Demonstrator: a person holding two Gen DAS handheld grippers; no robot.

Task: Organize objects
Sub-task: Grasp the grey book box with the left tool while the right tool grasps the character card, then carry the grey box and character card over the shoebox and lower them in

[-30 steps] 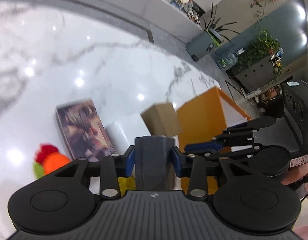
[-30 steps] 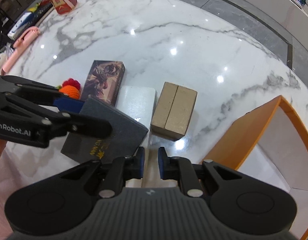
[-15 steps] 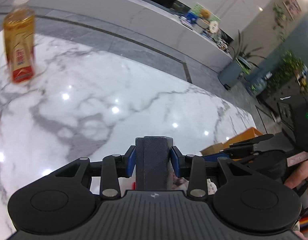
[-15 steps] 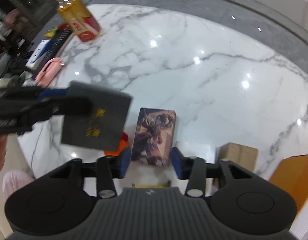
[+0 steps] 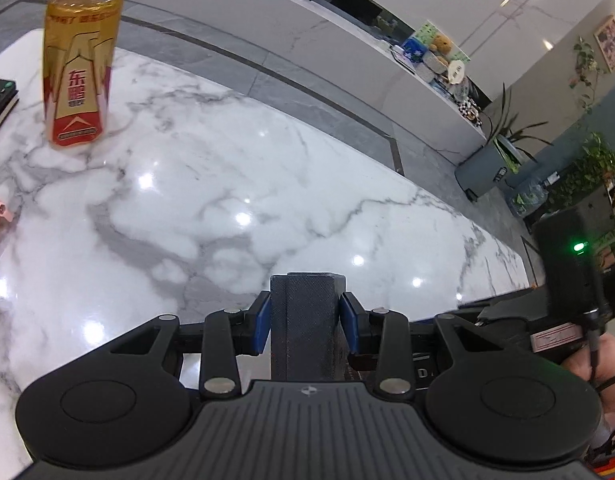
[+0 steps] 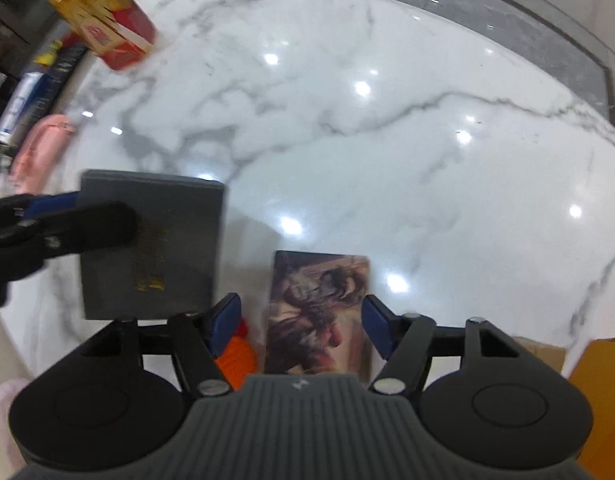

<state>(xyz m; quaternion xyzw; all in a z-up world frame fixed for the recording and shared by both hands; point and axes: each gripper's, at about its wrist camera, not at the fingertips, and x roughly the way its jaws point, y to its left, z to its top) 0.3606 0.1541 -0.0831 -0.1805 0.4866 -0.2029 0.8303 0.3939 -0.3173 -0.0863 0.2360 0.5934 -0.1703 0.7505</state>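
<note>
Your left gripper (image 5: 306, 326) is clamping the dark grey box (image 5: 305, 322) edge-on between its blue pads, carrying it above the marble counter (image 5: 227, 184). In the right wrist view that box (image 6: 151, 244) is showing at 9 o'clock, its flat face toward the camera.

Your right gripper (image 6: 303, 322) is standing open, its jaws having just been opening. They are straddling the illustrated box (image 6: 319, 316), which is lying flat on the counter, pads not pressing it. An orange knitted toy (image 6: 237, 354) is sitting just beside that box at 7 o'clock. A drink bottle (image 5: 81, 60) is standing upright at 10 o'clock in the left wrist view. A cardboard box (image 6: 541, 354) and an orange bin (image 6: 599, 400) are lying at 4 o'clock.
</note>
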